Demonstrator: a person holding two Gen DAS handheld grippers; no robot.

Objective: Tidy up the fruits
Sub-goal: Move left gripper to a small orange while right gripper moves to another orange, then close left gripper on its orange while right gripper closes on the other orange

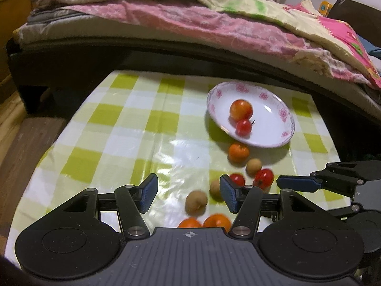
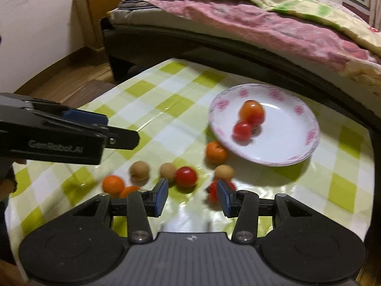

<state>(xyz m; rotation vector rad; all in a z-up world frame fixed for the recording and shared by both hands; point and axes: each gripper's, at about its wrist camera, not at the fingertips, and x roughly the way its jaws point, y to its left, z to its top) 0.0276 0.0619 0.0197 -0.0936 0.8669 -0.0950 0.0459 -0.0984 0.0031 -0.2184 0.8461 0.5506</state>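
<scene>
Two hand-held grippers hover over a green-and-white checked surface point(image 1: 114, 128) at the foot of a bed point(image 1: 166, 23) heaped with pink and yellow quilts.

A white plate point(image 1: 281, 124) with pink flowers on its rim sits at about two o'clock in the left wrist view and already carries two fruits: a red-orange apple-like fruit point(image 1: 241, 109) and, touching it on the near side, a small red tomato point(image 1: 243, 127).

The remaining fruits lie loose on the cloth, strung from the plate's near rim toward six o'clock — an orange fruit point(image 1: 238, 152) just beside the rim, a tan round fruit point(image 1: 253, 166), a red tomato point(image 1: 263, 178), another tomato point(image 1: 237, 179) partly behind a jaw pad, two more tan fruits point(image 1: 196, 202) and, at the lower edge of the pile, two orange fruits point(image 1: 217, 221).

The left gripper point(image 1: 189, 194) has its jaws parted with nothing between the pads; the tan fruits lie on the cloth beyond them.

The right gripper point(image 2: 194, 196), seen in its own view, also has its jaws apart and empty, with one tomato point(image 2: 186, 176) just past the gap at twelve o'clock and another point(image 2: 213, 190) half hidden behind the right-hand pad.
</scene>
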